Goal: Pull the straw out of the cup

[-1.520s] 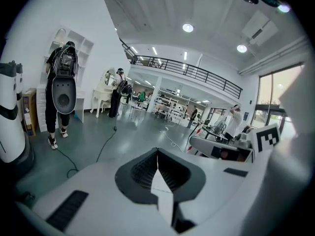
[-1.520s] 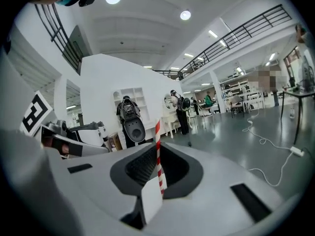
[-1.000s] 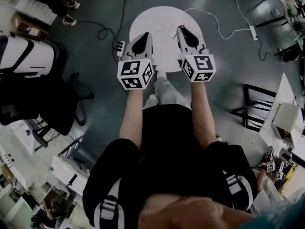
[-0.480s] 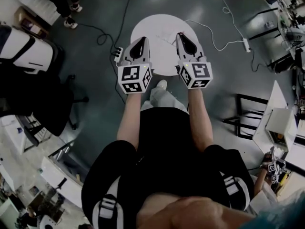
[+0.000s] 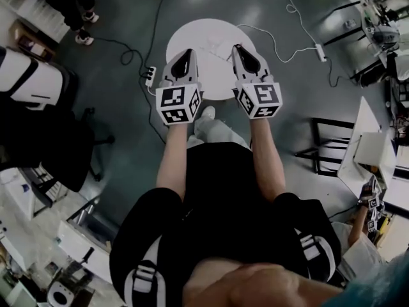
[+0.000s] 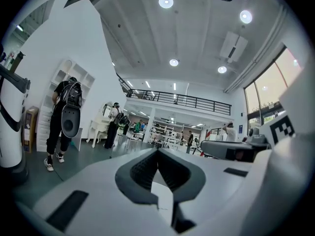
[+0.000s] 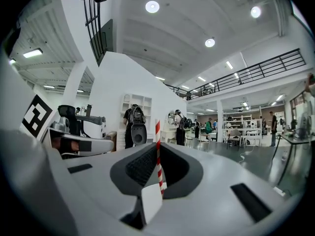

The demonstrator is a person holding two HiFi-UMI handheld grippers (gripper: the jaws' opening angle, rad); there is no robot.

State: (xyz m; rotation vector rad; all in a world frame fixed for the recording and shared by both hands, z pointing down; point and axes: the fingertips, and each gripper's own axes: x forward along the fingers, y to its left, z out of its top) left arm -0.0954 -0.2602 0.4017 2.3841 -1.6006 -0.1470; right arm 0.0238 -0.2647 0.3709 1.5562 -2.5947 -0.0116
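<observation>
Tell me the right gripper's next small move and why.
Probably lower the right gripper toward the round white table and let go. Its jaws are shut on the red-and-white striped straw, which stands upright with nothing around its lower end in that gripper's view, so the pull looks done.

Big open lab-workshop hall here: grey floor [image 5: 128, 18] around the round white table [image 5: 214, 34], power strip [image 5: 148, 74] and cables [image 5: 281, 43] beside it, cluttered workbenches [image 5: 377, 27] well right, railed mezzanine [image 6: 179, 101] beyond.
</observation>
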